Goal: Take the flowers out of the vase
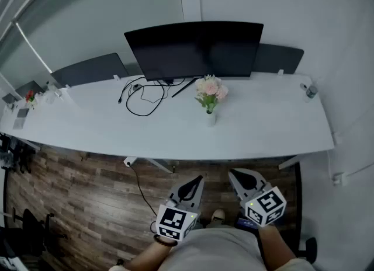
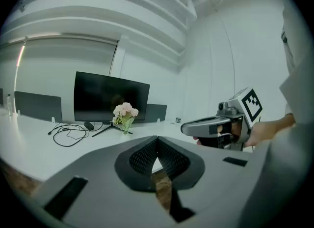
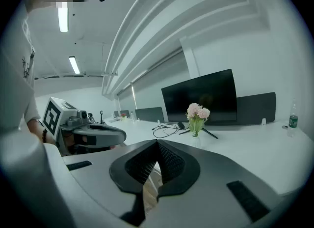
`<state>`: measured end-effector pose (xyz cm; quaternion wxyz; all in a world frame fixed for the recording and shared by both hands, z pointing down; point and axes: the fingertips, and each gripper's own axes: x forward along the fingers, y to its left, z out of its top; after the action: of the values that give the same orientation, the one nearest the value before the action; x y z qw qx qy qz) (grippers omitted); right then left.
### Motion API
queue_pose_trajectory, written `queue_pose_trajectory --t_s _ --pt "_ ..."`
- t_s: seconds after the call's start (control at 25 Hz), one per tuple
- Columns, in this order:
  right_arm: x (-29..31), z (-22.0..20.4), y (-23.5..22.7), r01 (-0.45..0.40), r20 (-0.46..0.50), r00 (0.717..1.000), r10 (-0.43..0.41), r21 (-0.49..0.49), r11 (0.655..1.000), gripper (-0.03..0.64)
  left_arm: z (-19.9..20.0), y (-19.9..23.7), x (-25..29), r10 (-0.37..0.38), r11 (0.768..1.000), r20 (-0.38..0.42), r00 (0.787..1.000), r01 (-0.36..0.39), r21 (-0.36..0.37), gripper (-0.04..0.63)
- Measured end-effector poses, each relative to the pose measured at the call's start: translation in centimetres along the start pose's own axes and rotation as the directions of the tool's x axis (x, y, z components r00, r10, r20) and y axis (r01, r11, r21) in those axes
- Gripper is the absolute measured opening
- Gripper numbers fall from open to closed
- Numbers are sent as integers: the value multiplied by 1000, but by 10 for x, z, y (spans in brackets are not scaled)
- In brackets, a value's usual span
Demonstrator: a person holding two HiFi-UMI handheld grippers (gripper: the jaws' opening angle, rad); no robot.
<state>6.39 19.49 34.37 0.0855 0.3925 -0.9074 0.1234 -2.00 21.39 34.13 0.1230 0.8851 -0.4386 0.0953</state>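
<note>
Filling the vase (image 1: 211,118): pink flowers (image 1: 211,90), upright on the worktop (image 1: 263,131), before the monitor (image 1: 196,48).
Left gripper (image 1: 198,179): we see jaws together, empty, well apart from the vase.
Right gripper (image 1: 232,174): jaws together too, empty.

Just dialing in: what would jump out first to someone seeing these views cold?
The pink flowers in a small vase stand out on the long white desk, just in front of the big dark monitor. Next come the left gripper and right gripper, both shut and empty, side by side over the wood floor, short of the desk's near edge.
</note>
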Motion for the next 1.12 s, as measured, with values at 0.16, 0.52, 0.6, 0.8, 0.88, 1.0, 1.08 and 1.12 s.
queue_pose_trajectory --t_s 0.16,0.52,0.6,0.8,0.88,1.0,1.08,1.12 --pt "-2 -1 -1 -5 -11 1000 5 15 1000 29 1 -3 -1 7 1000 -39 999 -8 -10 3" --pt "-15 7 -13 -23 40 999 23 11 1000 32 7 -15 7 41 999 -23 999 -41 -4 3" --pt "-19 6 -16 -31 44 999 30 4 1000 32 4 -19 10 46 999 -4 999 -46 -11 3" --pt "-28 -8 -21 -56 8 998 56 12 998 32 -2 -23 11 80 996 -13 997 -80 -25 3" --pt "-29 -13 -23 -63 -5 998 63 24 998 32 -3 -22 12 88 996 -3 996 -88 -23 3" --pt "-25 -13 -26 -72 -1 997 72 36 997 32 -5 -17 14 98 995 3 995 -98 -23 3" --pt "-19 -11 -30 -77 6 997 76 41 996 32 -9 -13 18 96 995 -24 995 -97 -33 3" --pt "-16 -10 -32 -79 7 997 78 41 996 32 -8 -11 20 98 995 -20 995 -99 -31 3"
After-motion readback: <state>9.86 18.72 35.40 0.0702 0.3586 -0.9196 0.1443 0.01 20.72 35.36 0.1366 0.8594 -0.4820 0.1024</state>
